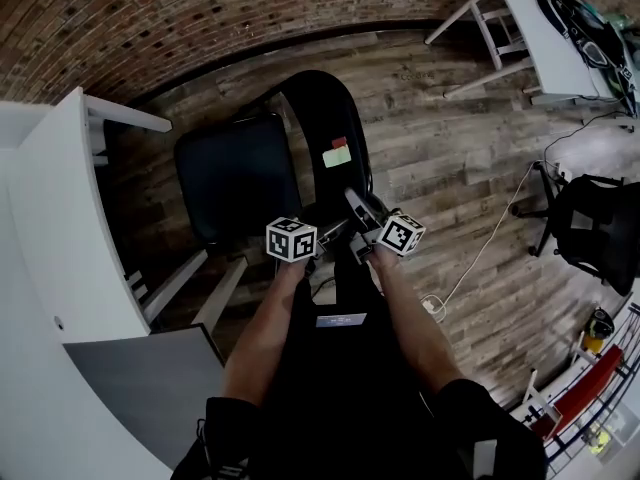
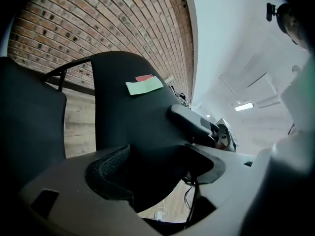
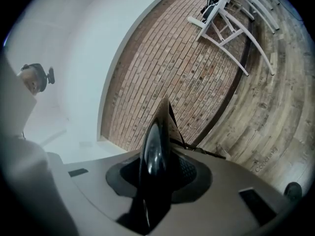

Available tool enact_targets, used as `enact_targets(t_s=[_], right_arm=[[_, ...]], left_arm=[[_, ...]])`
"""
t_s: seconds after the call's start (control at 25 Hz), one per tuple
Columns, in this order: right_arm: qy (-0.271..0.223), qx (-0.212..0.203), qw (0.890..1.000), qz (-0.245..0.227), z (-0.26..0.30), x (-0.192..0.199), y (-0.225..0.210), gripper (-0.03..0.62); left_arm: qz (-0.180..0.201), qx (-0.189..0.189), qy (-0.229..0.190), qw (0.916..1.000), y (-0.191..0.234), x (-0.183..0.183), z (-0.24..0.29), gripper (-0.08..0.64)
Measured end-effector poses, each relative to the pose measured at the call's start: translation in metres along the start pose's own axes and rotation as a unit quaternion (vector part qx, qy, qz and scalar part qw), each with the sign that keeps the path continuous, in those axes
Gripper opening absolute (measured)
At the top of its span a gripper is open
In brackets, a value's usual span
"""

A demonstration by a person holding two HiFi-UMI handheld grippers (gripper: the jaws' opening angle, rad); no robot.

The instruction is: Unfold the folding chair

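Observation:
The black folding chair (image 1: 322, 133) stands on the wood floor in front of me, its seat (image 1: 236, 173) swung out to the left. A green and a red label (image 1: 338, 153) are stuck on the back. In the left gripper view the chair back (image 2: 130, 117) with its green label (image 2: 143, 86) fills the space between the jaws, and my left gripper (image 2: 155, 168) is shut on it. My right gripper (image 3: 157, 173) straddles the thin glossy edge of the chair back (image 3: 153, 151); a gap shows beside the right pad (image 3: 189, 173). In the head view both grippers, left (image 1: 320, 233) and right (image 1: 358, 208), meet at the back's near edge.
A white desk (image 1: 60, 218) runs along my left, with a grey panel (image 1: 150, 378) below it. A white trestle table (image 1: 540, 38) stands at the far right and a black office chair (image 1: 600, 228) at the right. A cable with a plug (image 1: 435, 306) lies on the floor.

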State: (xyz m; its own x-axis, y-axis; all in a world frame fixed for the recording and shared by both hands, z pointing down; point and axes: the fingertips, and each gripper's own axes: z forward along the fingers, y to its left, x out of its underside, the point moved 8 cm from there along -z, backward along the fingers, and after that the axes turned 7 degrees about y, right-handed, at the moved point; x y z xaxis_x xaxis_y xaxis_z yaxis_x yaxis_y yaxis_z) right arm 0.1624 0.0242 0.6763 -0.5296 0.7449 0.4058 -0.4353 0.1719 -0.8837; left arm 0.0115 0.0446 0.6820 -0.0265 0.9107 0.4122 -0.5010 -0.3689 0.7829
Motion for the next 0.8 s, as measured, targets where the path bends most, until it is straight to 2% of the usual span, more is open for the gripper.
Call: enact_targets(t_s=[0.32, 0.56, 0.8], right_arm=[[0.024, 0.007, 1.000, -0.004, 0.013, 0.012, 0.017, 0.114], [0.058, 0.018, 0.997, -0.049, 0.022, 0.017, 0.030, 0.114], [0.067, 0.013, 0.995, -0.066, 0.030, 0.023, 0.039, 0.117]], left_arm=[[-0.017, -0.004, -0.008, 0.9998, 0.004, 0.005, -0.022, 0.374], [-0.039, -0.004, -0.013, 0.9991, 0.008, 0.009, -0.037, 0.371], [-0.051, -0.003, -0.014, 0.9986, 0.012, 0.012, -0.048, 0.370]])
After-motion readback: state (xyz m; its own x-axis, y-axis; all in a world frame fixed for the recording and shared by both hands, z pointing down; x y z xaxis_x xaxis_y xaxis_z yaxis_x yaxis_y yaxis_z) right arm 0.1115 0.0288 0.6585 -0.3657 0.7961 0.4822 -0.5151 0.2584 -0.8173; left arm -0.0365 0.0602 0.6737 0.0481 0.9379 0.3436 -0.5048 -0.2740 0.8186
